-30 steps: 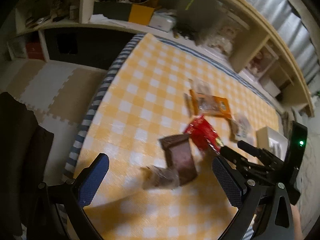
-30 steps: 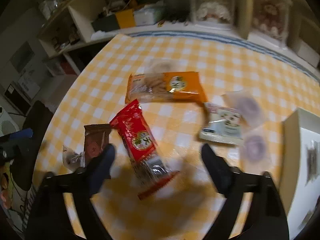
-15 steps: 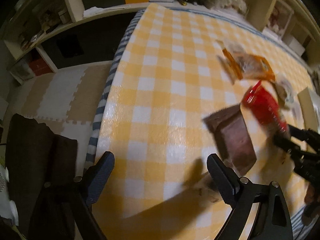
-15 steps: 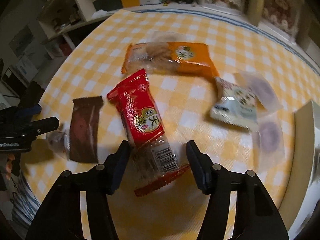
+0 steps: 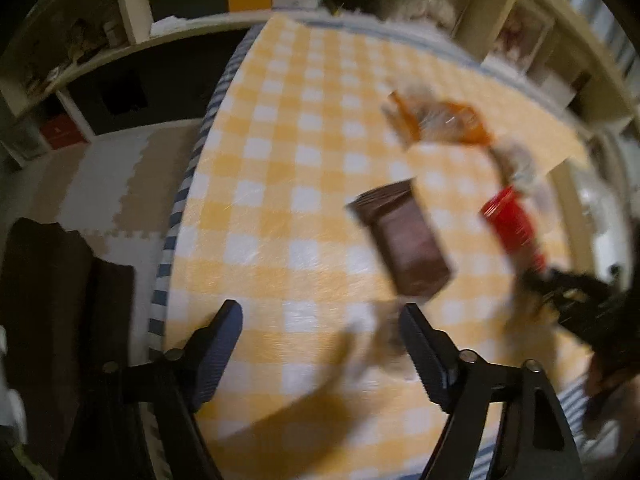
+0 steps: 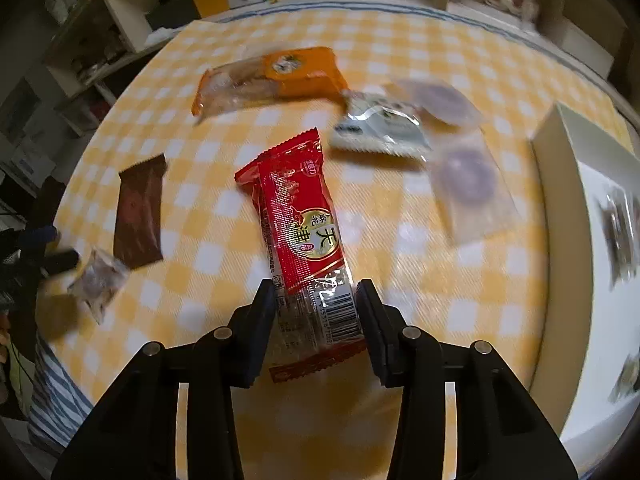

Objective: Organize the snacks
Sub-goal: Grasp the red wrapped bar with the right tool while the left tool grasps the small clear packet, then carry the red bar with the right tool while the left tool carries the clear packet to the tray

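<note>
Since half a second ago the right gripper (image 6: 316, 304) has narrowed from a loose straddle to a pinch: its two black fingers now press the clear barcode end of the long red foil snack packet (image 6: 298, 216), which lies lengthwise at the centre of the right wrist view on the yellow-and-white checked tablecloth (image 6: 400, 56). That looks like the grasp that starts a move, probably toward the white open box (image 6: 560, 152) at the right edge of the frame, which already holds some small dark packets. The left gripper (image 5: 320, 344) is spread wide with nothing between its blue-padded fingers; it has swung over the near edge of the cloth, and a small clear wrapped sweet (image 6: 98, 280), blurred, sits just by its right finger. Counted on the cloth: one red packet, one dark brown flat wrapper (image 6: 140, 212) at middle left, one orange-and-clear long biscuit pack (image 6: 268, 76) at upper centre, one pale grey-white pouch (image 6: 380, 132), two clear sachets with purple rounds (image 6: 468, 178), and the one small sweet.
</note>
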A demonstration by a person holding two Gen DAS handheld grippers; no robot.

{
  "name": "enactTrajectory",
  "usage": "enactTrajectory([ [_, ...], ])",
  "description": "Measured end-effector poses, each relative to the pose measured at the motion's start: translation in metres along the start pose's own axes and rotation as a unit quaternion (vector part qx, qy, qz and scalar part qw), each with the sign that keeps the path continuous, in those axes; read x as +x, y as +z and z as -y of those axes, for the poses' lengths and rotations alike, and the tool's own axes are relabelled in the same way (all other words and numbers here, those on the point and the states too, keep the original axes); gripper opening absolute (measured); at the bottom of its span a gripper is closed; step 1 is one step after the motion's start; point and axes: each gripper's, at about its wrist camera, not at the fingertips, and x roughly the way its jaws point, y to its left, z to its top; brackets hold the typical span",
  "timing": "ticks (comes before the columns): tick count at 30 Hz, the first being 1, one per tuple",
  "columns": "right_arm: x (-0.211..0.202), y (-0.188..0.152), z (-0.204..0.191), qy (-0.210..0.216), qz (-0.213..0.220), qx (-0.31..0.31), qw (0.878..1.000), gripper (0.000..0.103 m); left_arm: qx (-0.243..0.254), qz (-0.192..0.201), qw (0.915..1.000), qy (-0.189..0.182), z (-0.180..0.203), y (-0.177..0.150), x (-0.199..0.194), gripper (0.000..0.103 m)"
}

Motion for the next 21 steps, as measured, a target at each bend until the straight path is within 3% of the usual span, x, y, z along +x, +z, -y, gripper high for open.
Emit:
enactTrajectory([
  [6, -0.01, -0.019, 0.008, -0.007, -0.011, 0.012, 1.0, 0.04, 0.056, -0.005, 0.9977, -0.037, 0.031, -0.009, -0.009, 0.054],
  [9, -0.015, -0.026, 0.01, -0.001, -0.008, 0.017, 1.0, 0.039, 0.093, -0.02, 0.9952, -0.022, 0.049, -0.012, 0.0, 0.048],
  [14, -0.02, -0.035, 0.01, 0.004, 0.0, 0.016, 1.0, 0.038, 0.125, -0.035, 0.9915, 0.002, 0.07, -0.015, 0.012, 0.047],
  [19, -0.021, -0.037, 0.01, 0.015, 0.007, 0.02, 1.0, 0.038, 0.127, -0.053, 0.9902, 0.021, 0.081, -0.011, 0.034, 0.029],
  [21, -0.022, -0.037, 0.012, 0.031, 0.009, 0.026, 0.999, 0.037, 0.117, -0.055, 0.9914, 0.017, 0.079, -0.01, 0.037, 0.026],
])
